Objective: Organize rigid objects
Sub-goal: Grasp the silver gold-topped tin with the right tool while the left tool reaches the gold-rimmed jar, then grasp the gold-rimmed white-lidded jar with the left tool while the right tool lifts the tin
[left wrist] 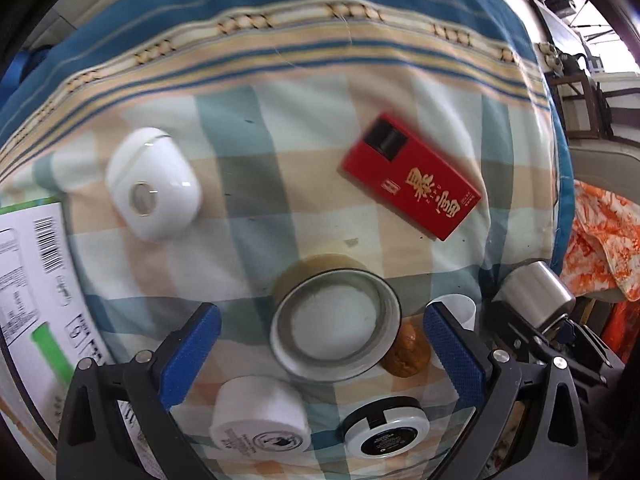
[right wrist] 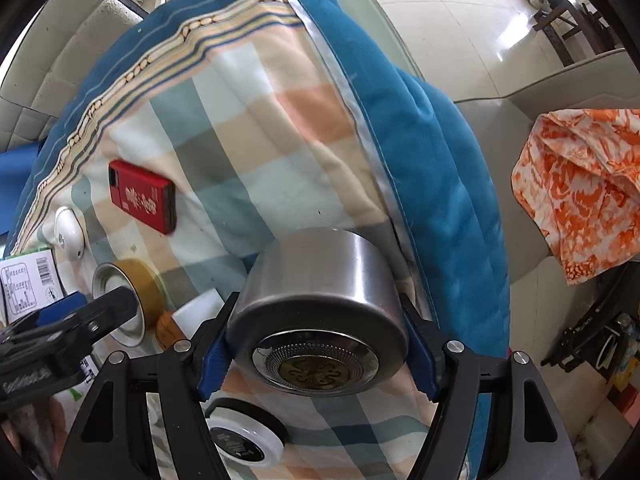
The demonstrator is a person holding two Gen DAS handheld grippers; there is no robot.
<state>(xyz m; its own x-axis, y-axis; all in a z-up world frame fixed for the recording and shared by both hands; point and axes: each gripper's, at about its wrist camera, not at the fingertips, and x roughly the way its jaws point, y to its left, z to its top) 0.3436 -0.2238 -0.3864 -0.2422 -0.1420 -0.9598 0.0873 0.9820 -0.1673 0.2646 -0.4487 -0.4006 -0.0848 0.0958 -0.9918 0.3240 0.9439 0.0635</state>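
My right gripper [right wrist: 318, 354] is shut on a round steel tin [right wrist: 320, 308], held above the checked blanket [right wrist: 256, 128]; the tin also shows in the left wrist view [left wrist: 534, 292]. My left gripper [left wrist: 320, 354] is open above a roll of tape [left wrist: 336, 332], which lies between its blue pads. A red box [left wrist: 412, 178], a white oval case [left wrist: 154, 186], a white jar [left wrist: 260, 414], a black-lidded round tin [left wrist: 386, 426] and a brown nut-like object [left wrist: 406, 352] lie on the blanket.
A printed white carton [left wrist: 32, 280] lies at the left edge. A small white cup [left wrist: 454, 308] stands beside the tape. An orange patterned cloth [right wrist: 580, 184] hangs on a chair to the right. The blanket's blue border [right wrist: 420, 140] drops off toward the tiled floor.
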